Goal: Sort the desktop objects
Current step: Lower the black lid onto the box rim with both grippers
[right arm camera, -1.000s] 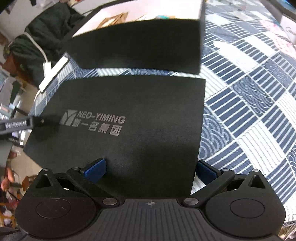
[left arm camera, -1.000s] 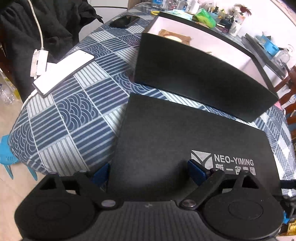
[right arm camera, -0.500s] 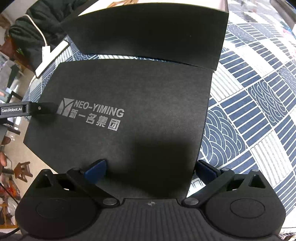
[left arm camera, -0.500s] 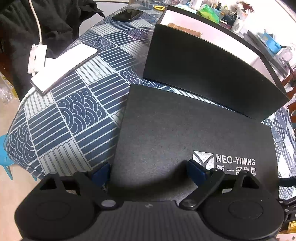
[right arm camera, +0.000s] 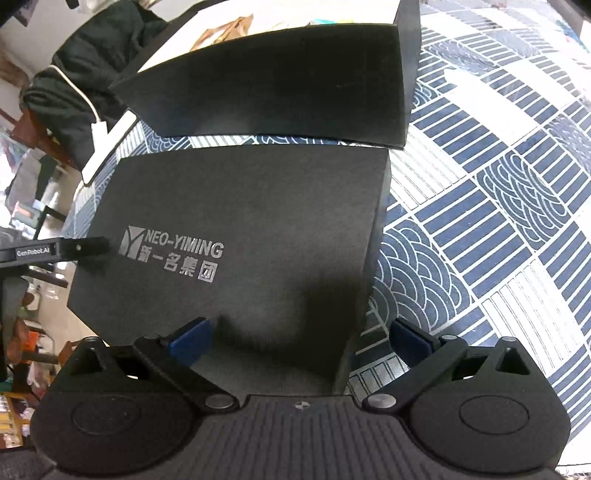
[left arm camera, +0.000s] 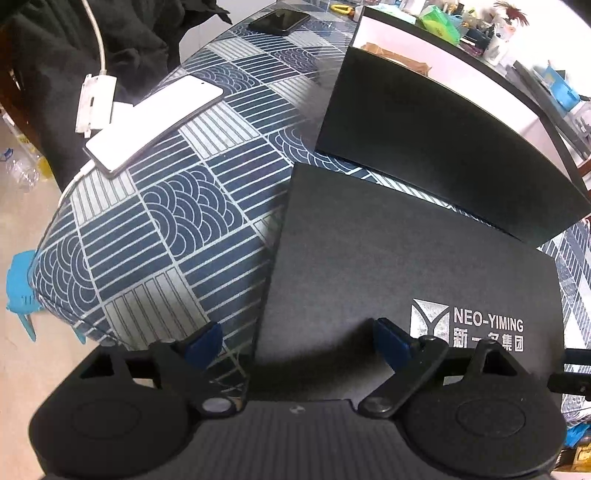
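A flat black lid (left arm camera: 399, 266) with silver letters lies on the worktop (left arm camera: 177, 221), which has a blue and white patterned cloth. Just past its far edge stands a big open black box (left arm camera: 436, 140), white inside, with something brown in it.

The left gripper (left arm camera: 295, 341) sits at the near left corner of the lid. Its fingers (left arm camera: 203, 343) are spread wide. One blue pad is off the lid's left edge and the other is over the lid top. They pinch nothing.

The right gripper (right arm camera: 299, 339) sits at the near right corner of the lid (right arm camera: 251, 229). Its fingers (right arm camera: 410, 338) are spread wide too, one over the lid and one over the cloth to the right.

A white phone (left arm camera: 155, 122) lies far to the left near the worktop edge, with a white plug (left arm camera: 94, 105) beside it. A dark phone (left arm camera: 279, 20) lies farther back.
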`<state>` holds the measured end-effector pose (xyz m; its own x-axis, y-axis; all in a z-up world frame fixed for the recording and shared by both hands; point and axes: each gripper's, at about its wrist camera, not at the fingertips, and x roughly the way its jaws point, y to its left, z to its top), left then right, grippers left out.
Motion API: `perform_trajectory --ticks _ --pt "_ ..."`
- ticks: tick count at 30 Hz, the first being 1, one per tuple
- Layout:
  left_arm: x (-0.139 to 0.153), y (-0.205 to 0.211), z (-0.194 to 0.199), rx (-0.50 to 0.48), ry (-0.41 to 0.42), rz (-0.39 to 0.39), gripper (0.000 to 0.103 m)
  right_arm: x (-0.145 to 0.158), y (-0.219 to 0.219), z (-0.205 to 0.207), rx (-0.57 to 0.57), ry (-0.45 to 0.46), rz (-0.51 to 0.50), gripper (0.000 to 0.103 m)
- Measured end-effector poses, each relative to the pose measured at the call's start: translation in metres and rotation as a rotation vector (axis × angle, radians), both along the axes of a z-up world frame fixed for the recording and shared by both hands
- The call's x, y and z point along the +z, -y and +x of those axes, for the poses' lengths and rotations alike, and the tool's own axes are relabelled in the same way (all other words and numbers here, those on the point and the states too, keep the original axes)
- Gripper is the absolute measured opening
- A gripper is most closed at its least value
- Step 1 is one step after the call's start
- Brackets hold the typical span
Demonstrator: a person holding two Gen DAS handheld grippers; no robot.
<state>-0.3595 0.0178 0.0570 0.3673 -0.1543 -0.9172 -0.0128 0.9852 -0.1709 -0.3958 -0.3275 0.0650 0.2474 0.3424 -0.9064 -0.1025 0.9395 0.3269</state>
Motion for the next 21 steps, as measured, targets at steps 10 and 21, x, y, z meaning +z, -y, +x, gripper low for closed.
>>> perform_trajectory --ticks 10,21 --pt "-0.008 -0.011 0.002 0.039 -0.030 -0.094 0.103 -0.005 -0.015 0.010 0.093 -0.001 0.010 0.103" --pt "-0.009 0.004 0.019 -0.187 -0.038 -0.095 0.103 -0.013 -0.029 0.011 -0.046 -0.025 -0.057 0.103"
